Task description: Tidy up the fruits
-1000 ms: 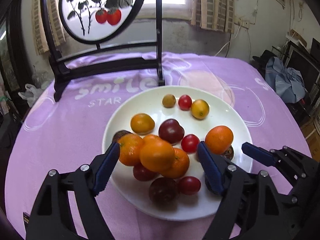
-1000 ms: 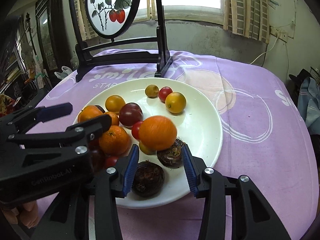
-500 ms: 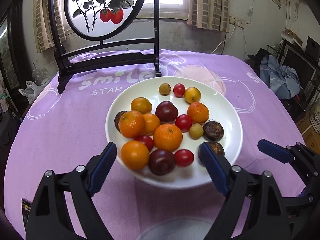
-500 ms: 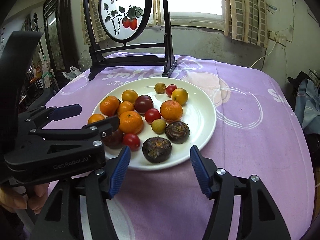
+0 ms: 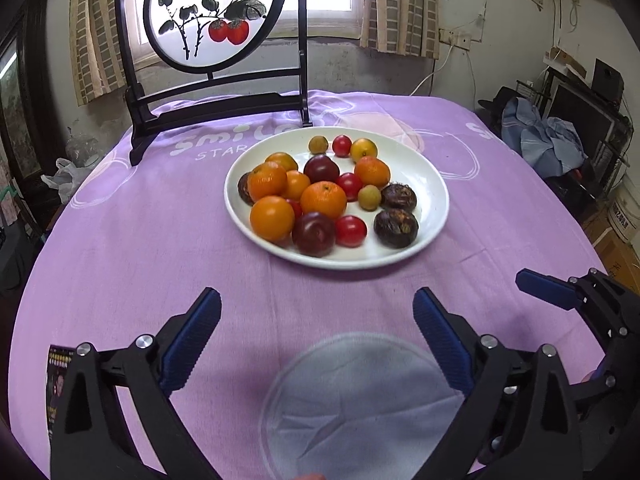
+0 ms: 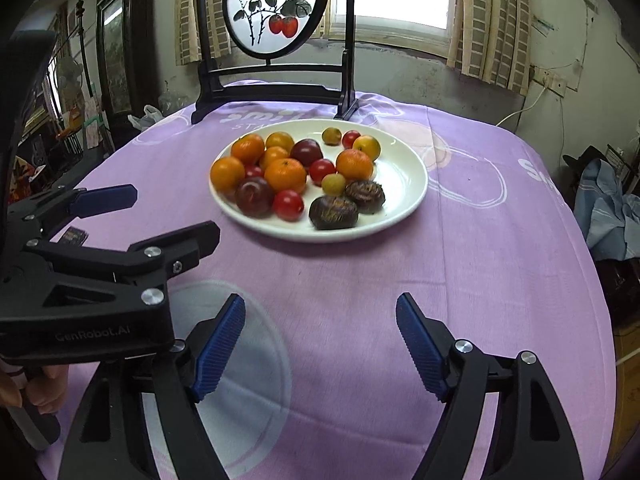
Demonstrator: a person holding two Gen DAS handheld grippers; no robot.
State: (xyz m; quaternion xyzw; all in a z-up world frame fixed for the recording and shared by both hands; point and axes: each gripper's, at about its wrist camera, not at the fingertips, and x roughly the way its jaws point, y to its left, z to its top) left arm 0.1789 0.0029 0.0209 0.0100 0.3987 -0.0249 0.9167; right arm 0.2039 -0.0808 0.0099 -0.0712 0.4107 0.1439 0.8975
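Left gripper (image 5: 316, 336) has its jaws spread wide and opening further, nothing between them, only purple cloth and a pale round print on the tablecloth (image 5: 120, 240) below. Right gripper (image 6: 320, 344) is the same: jaws apart and opening, no fruit between the blue pads (image 6: 220, 344), hovering over bare cloth. Both grippers sit side by side at the near edge of the table, well apart from the fruit, and both point down toward it.

All the fruit is on the white plate (image 5: 434, 184) in the middle of the table. Left half is packed with oranges (image 5: 272, 218) and tangerines touching each other, with a dark plum (image 5: 314, 234) and a cherry tomato (image 5: 351, 231) at the near rim. Two brown rough water chestnuts (image 5: 396, 222) lie together on the right side, a small yellow-green fruit (image 5: 369, 197) just beside them. At the far rim there is a short row: small brownish fruit, red tomato, yellow fruit. Nothing lies off the plate on the cloth.

Judgement: collecting looks finished, since every piece is on the plate and both hands are empty and clear of it. Kinds are only roughly grouped, tomatoes and plums scattered among the oranges, so if sorting by type was wanted that part is left. Otherwise this reads as near the end

Behind the plate stands a dark wooden screen (image 6: 276, 8) with painted persimmons, untouched
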